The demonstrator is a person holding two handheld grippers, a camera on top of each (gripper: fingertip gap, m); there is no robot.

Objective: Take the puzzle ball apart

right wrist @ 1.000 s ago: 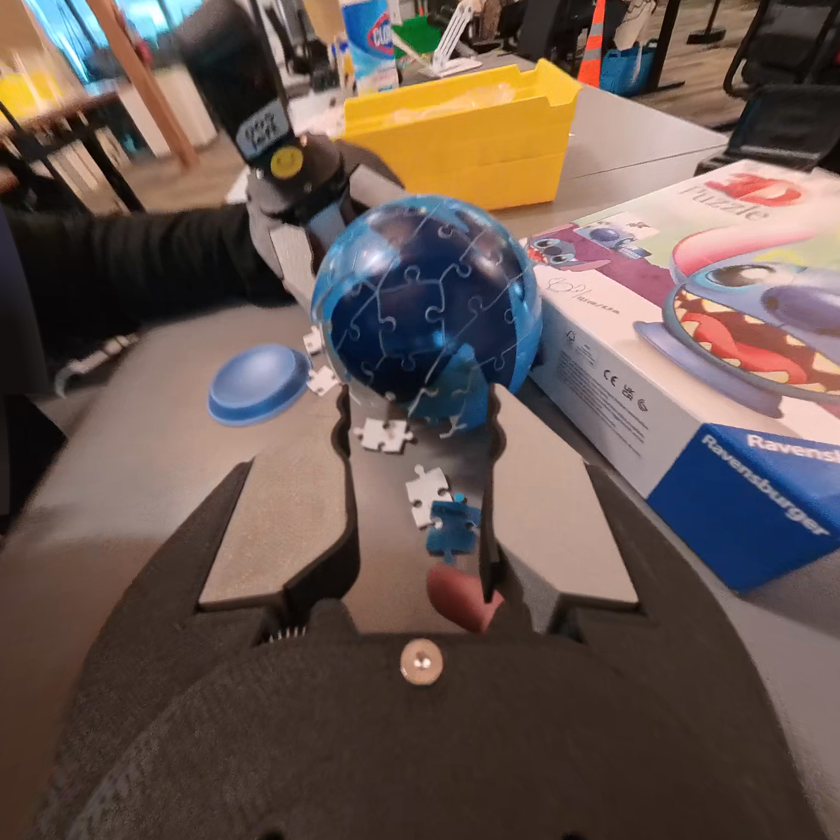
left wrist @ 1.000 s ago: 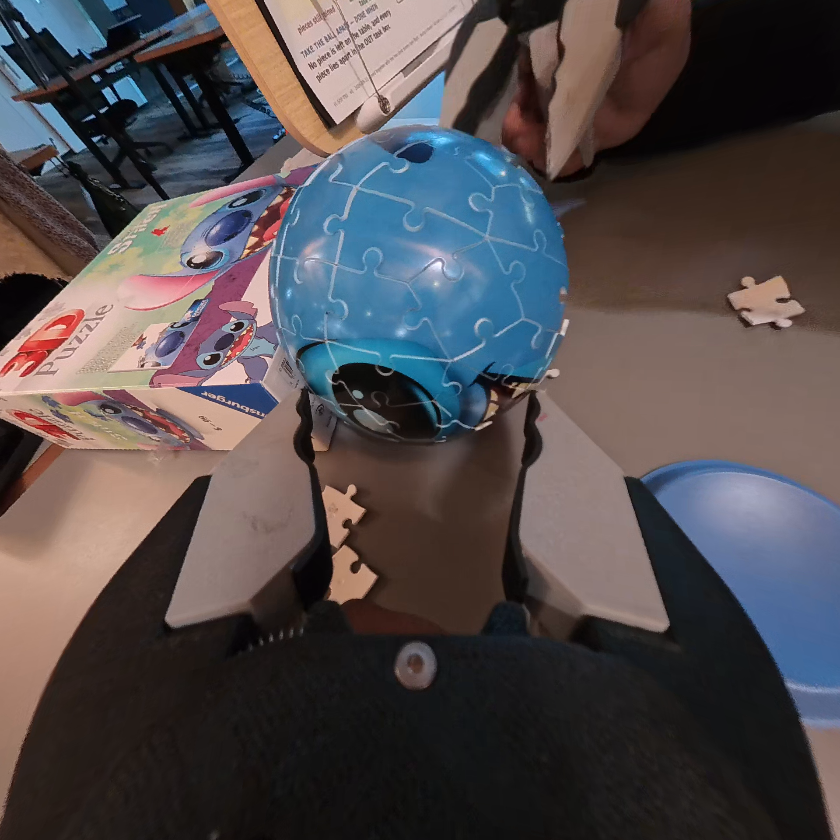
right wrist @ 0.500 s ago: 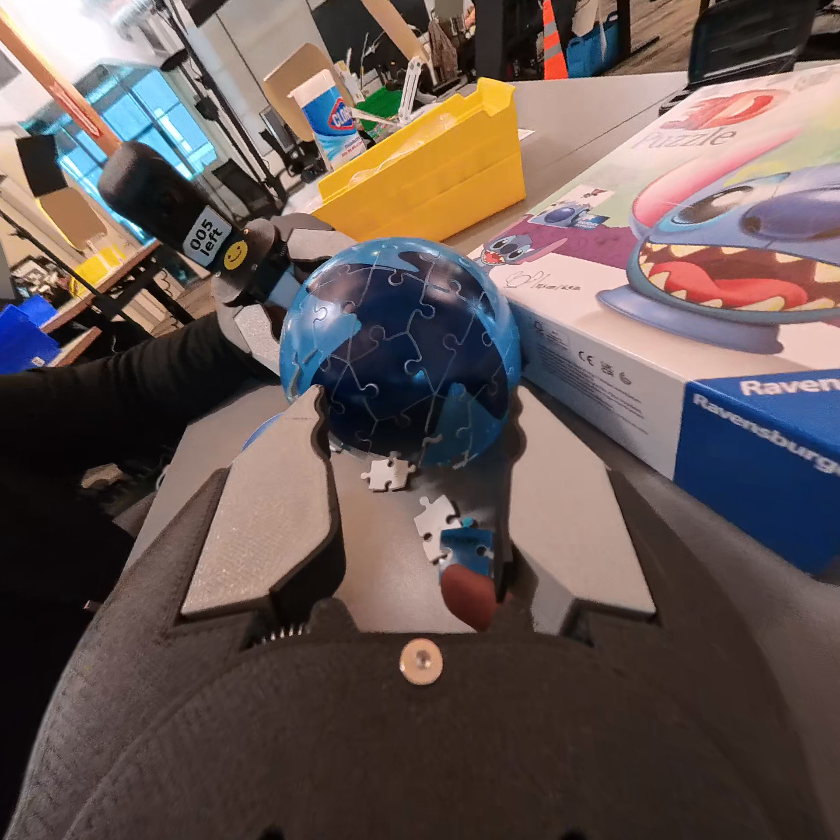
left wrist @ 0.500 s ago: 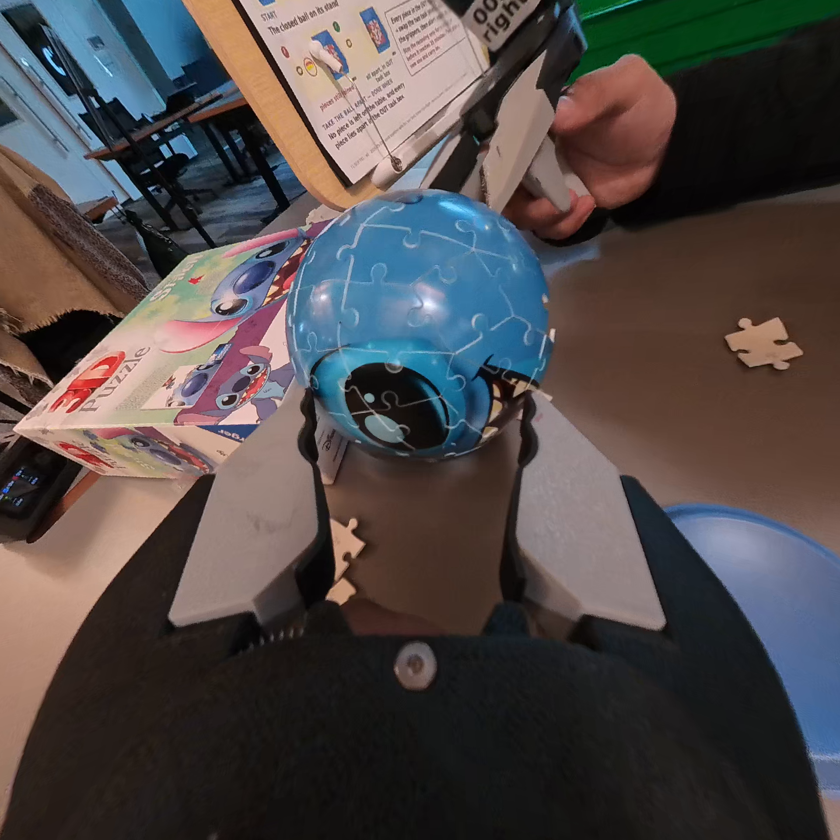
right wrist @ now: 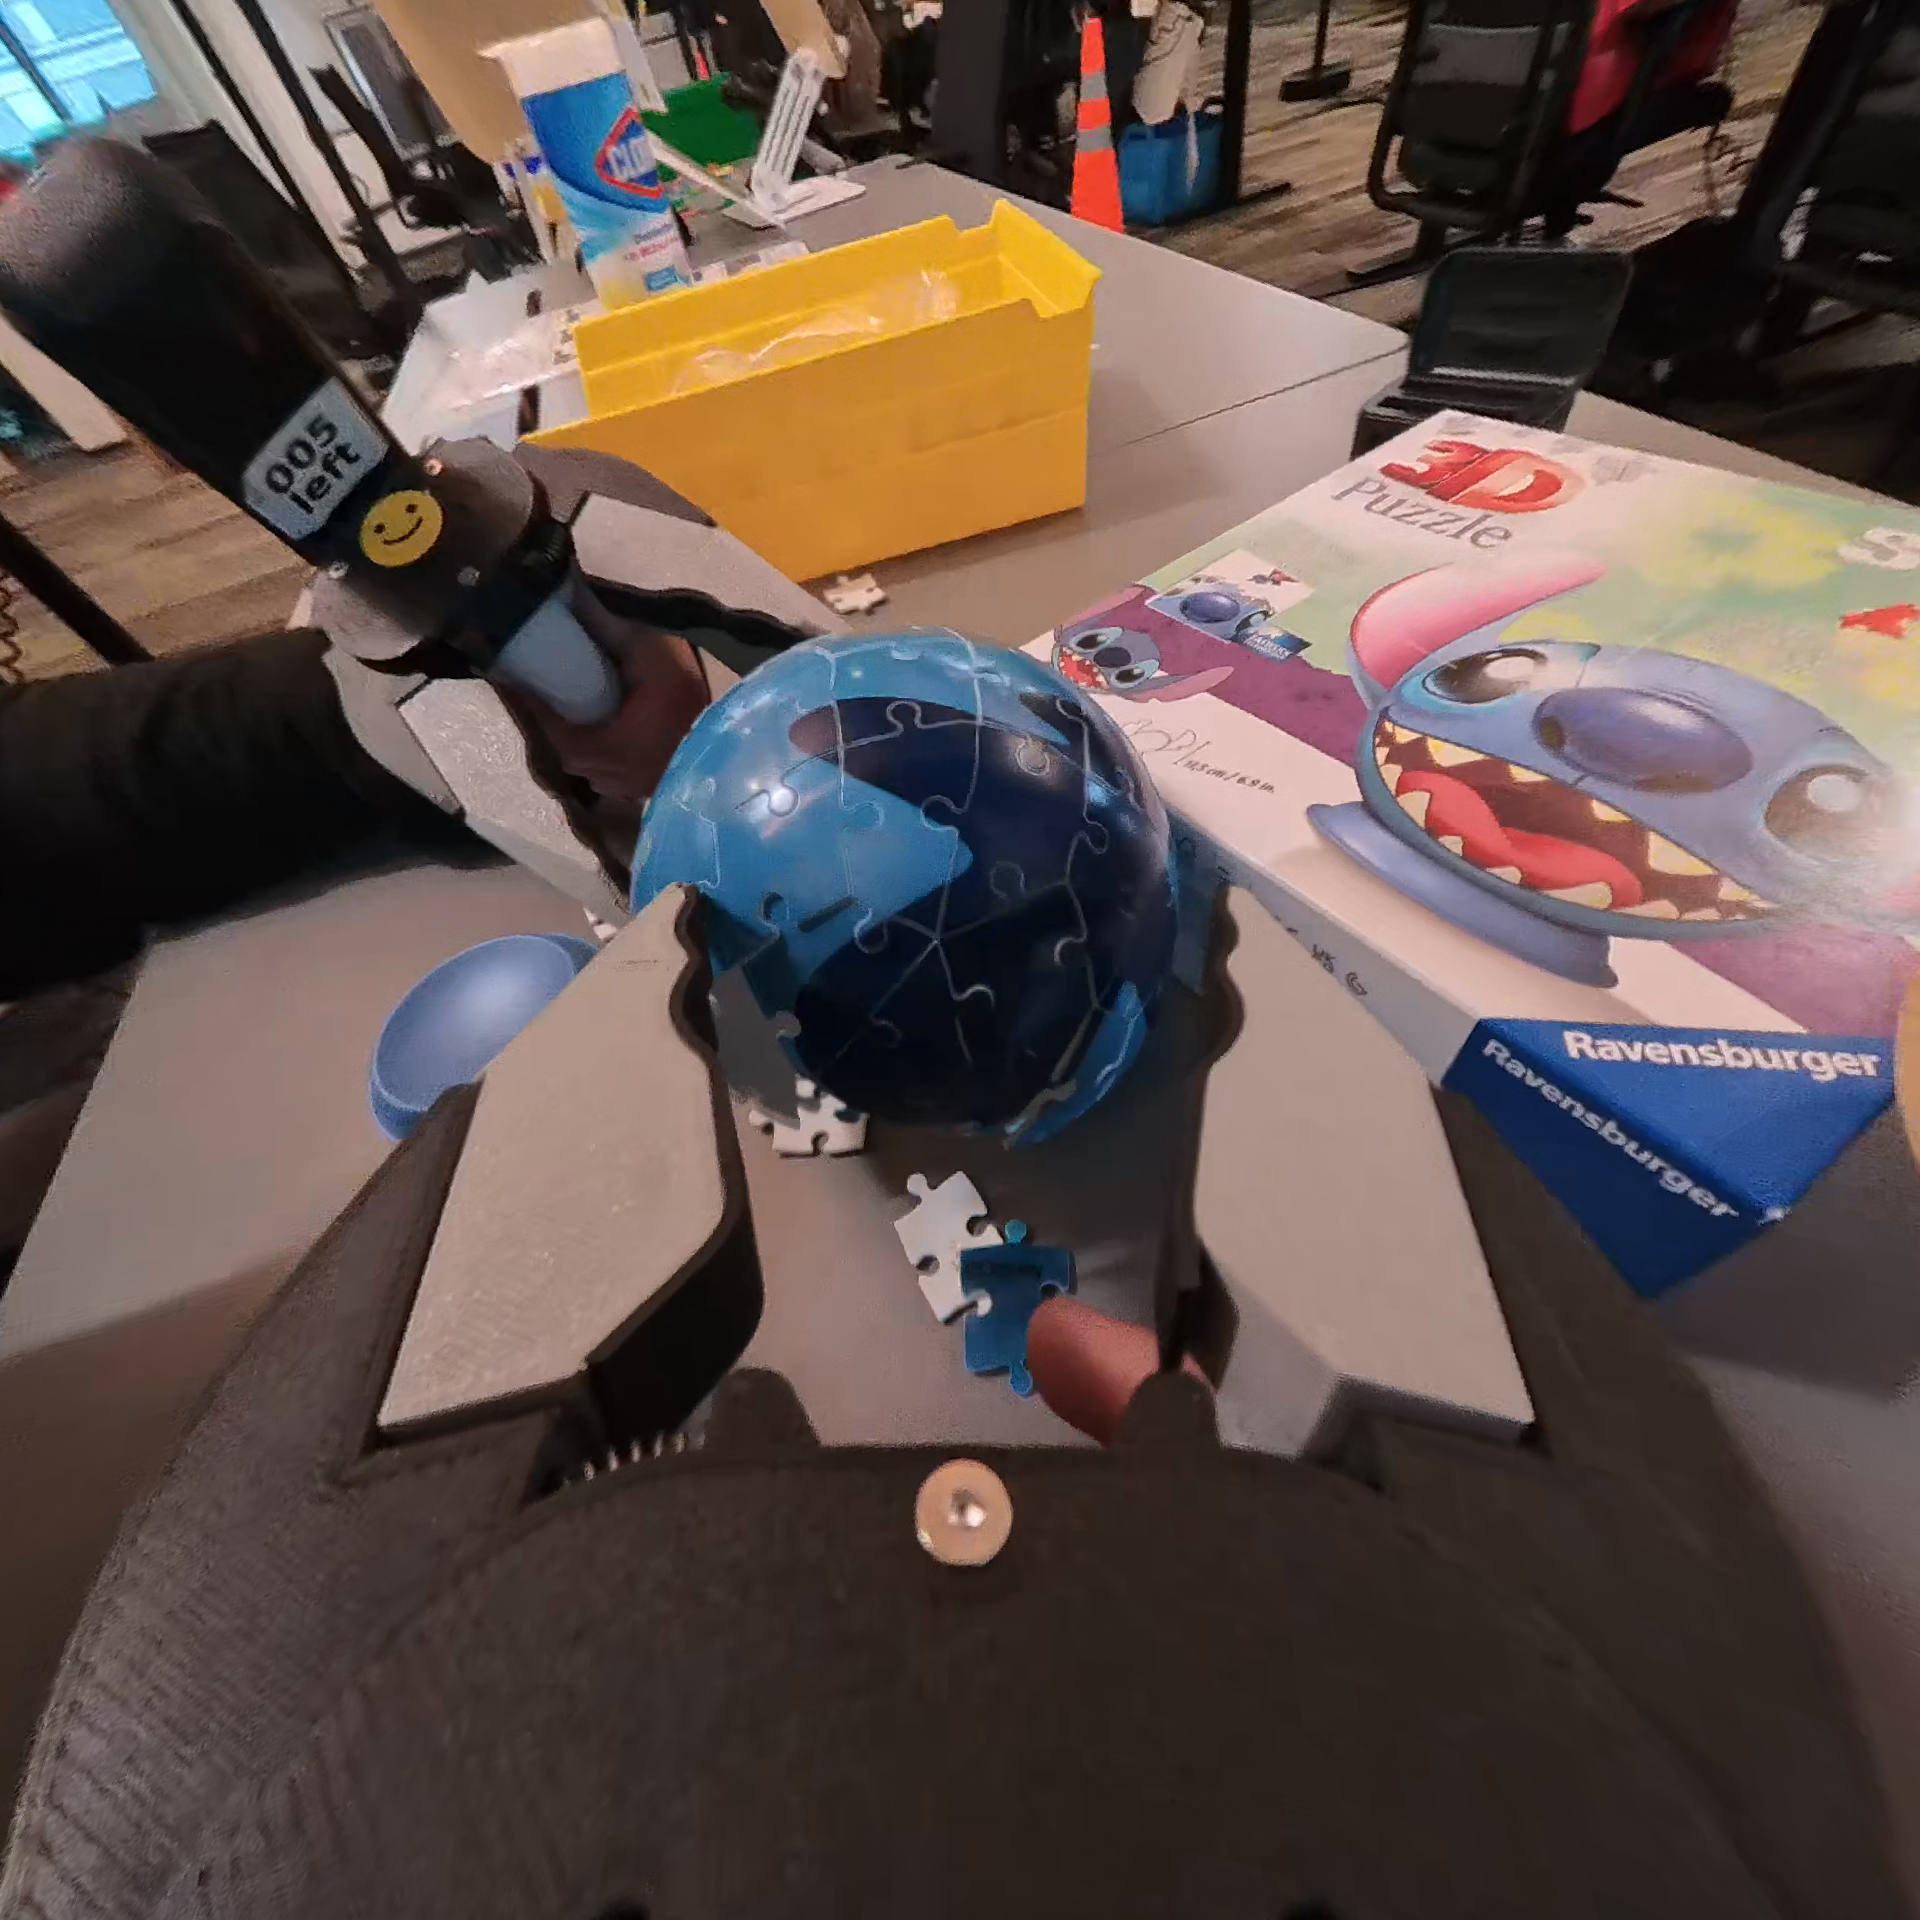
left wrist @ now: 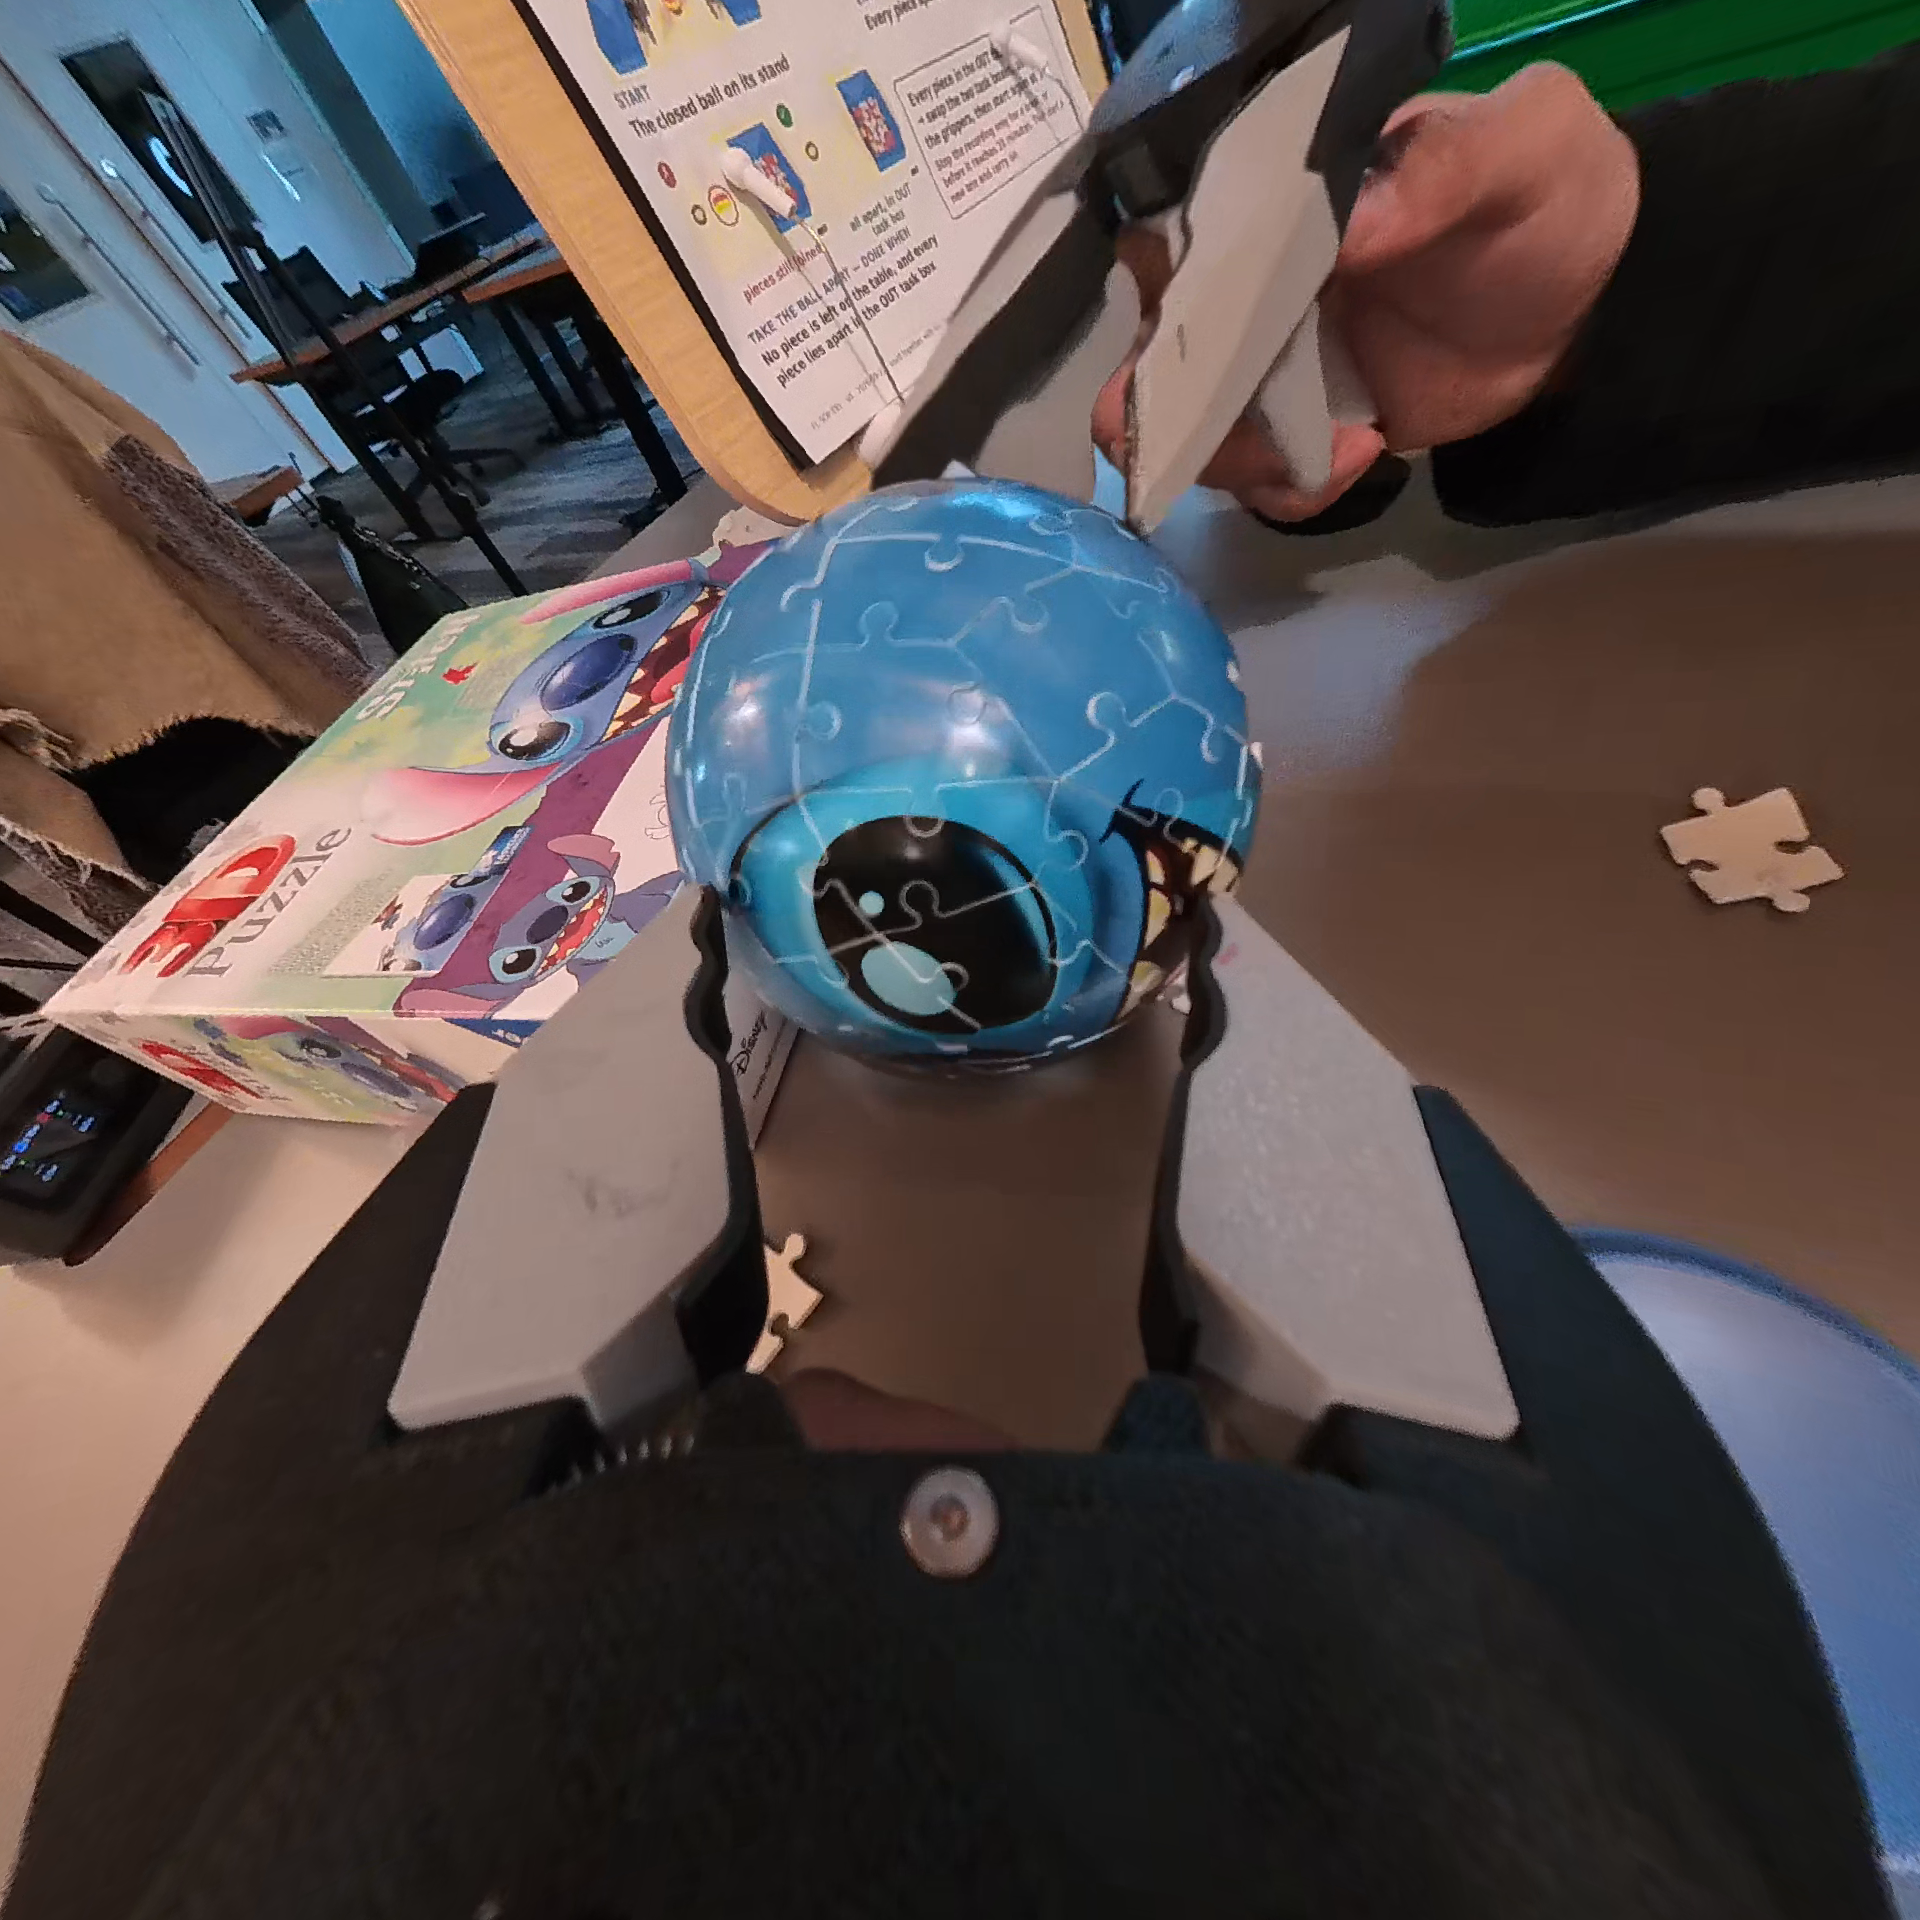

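Two hand-held grippers clamp the puzzle ball (right wrist: 914,883); loose pieces (right wrist: 940,1231) and box (right wrist: 1558,790) crowd it.

One puzzle ball (left wrist: 961,769), one puzzle box (right wrist: 1538,790), one blue stand (right wrist: 457,1023), one yellow bin (right wrist: 831,405), two grippers, four or so loose pieces (right wrist: 940,1231) visible.

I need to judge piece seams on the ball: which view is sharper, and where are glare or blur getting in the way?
Left wrist view: puzzle ball sharp, seams crisp, small highlights on top; the far right gripper is motion-blurred. Right wrist view: ball's dark side, seams fainter, slight softness; the puzzle box washes out at the right edge, straight edges bow.
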